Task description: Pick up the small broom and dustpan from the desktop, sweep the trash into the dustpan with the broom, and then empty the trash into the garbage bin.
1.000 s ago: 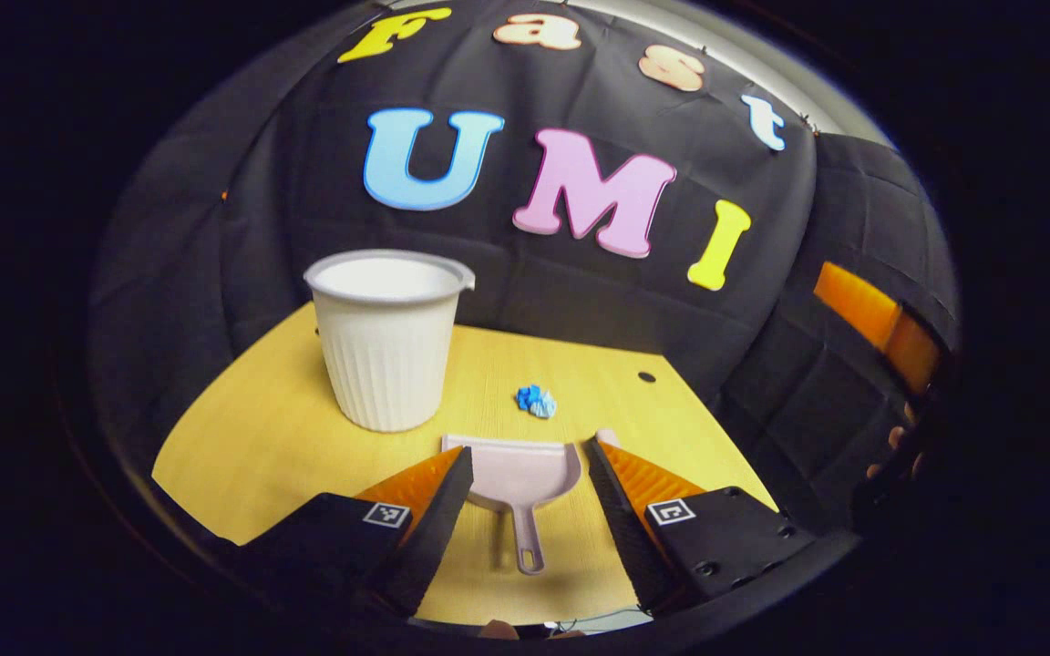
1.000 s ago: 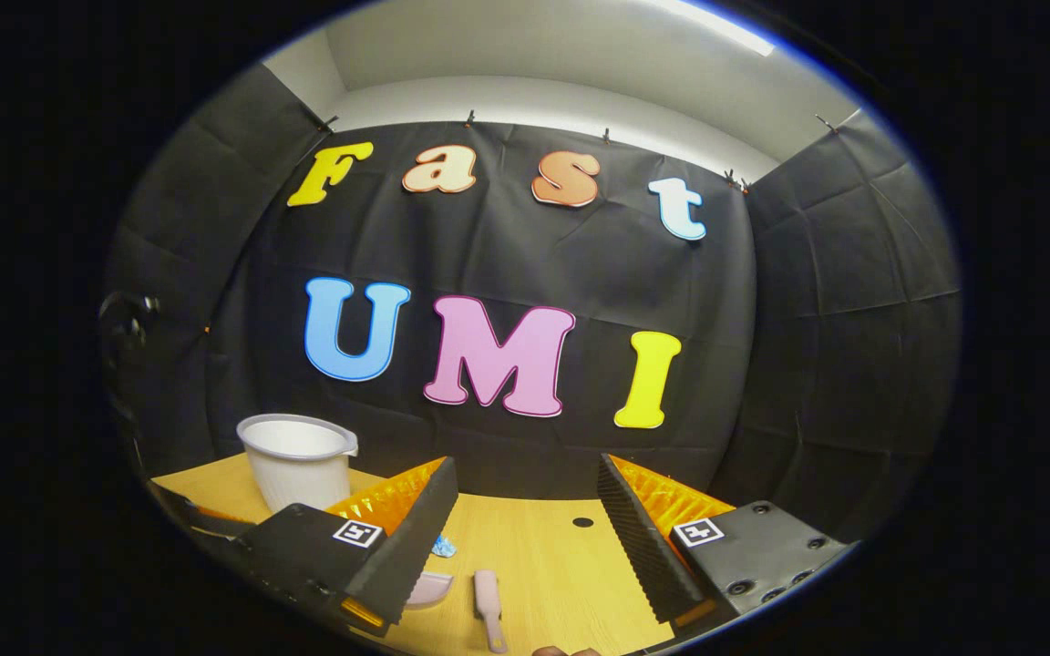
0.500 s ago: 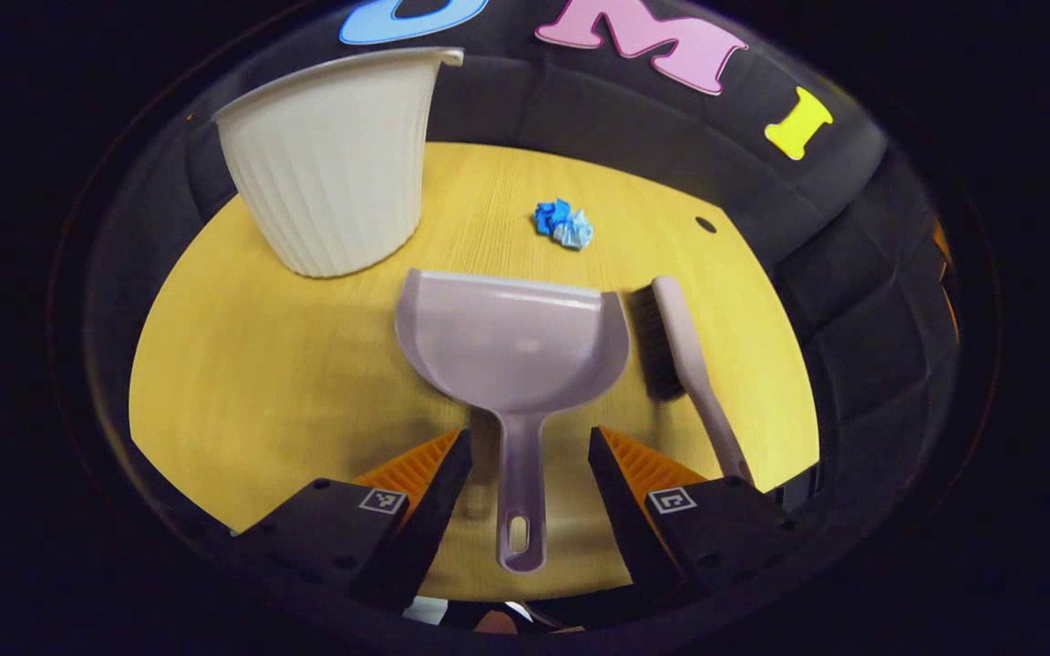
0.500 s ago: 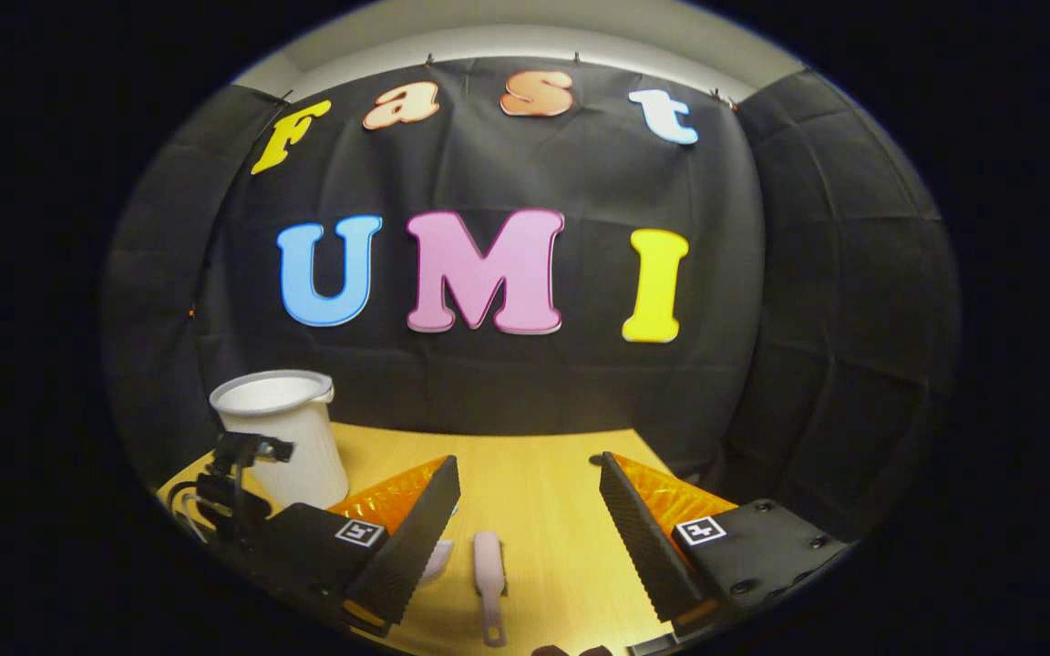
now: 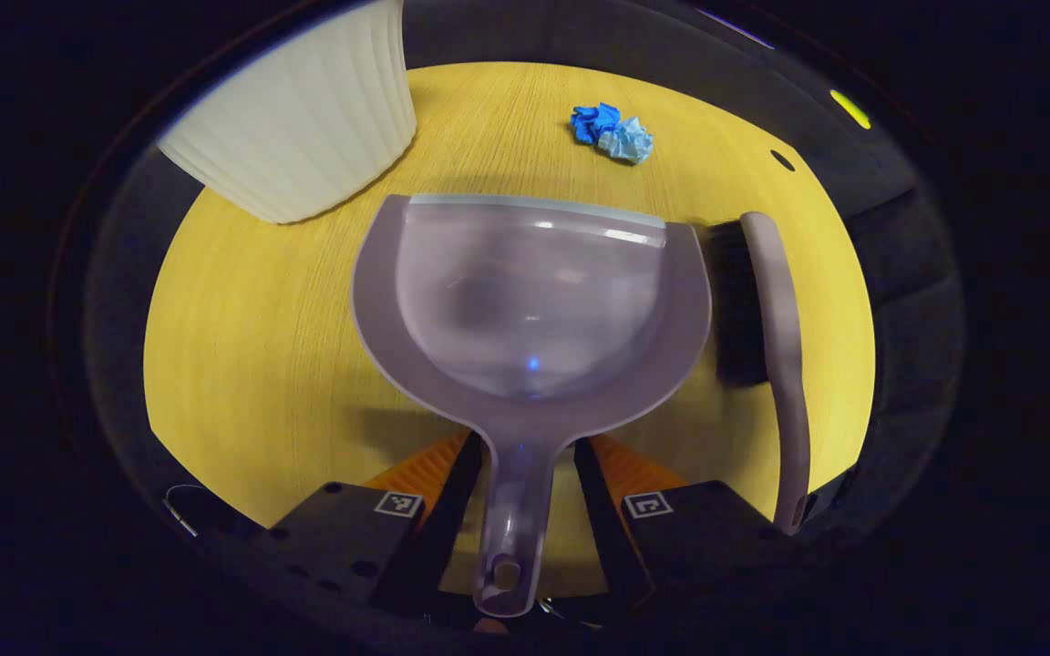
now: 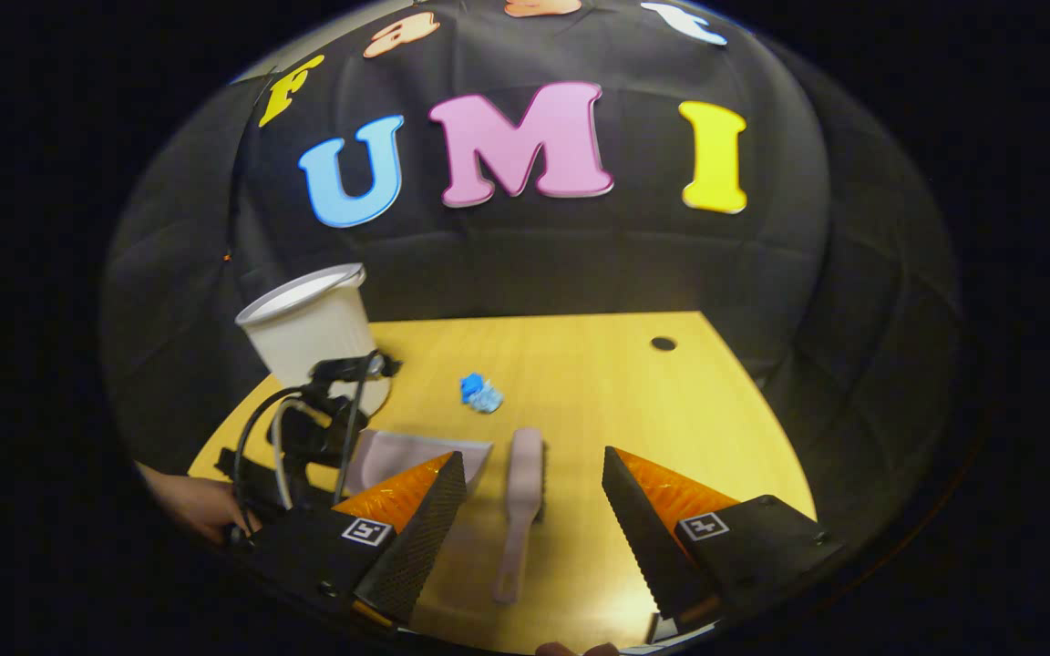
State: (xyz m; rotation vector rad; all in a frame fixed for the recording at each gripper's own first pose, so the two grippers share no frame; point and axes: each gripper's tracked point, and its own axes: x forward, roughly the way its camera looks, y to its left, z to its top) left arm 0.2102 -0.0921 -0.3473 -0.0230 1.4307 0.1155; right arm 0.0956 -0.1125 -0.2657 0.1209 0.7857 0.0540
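Left gripper view looks down on the dustpan [image 5: 530, 301], which lies flat on the worktop [image 5: 261, 346] with its mouth toward the far side and its handle running back between the fingers of the left tool [image 5: 516, 492]. The fingers stand narrow, one on each side of the handle, very near it, but I cannot tell whether they press on it. The small broom [image 5: 776, 337] lies just to the right of the pan, bristles toward the pan. The trash [image 5: 612, 132], a crumpled blue wad, sits farther off beyond the pan's lip, and the white ribbed garbage bin [image 5: 297, 128] stands at the far left.

In the right gripper view the right tool [image 6: 534, 510] is spread wide and holds nothing; it hovers above the broom's handle [image 6: 514, 547], which points toward the near edge. A hand [image 6: 192, 506] holding the left tool shows at the left, by the pan.

The step in hand looks like the pick-up of both implements. Next, I judge, the left tool should pinch the pan's handle firmly, while the right tool comes down over the broom's handle and shuts on it before any sweeping.
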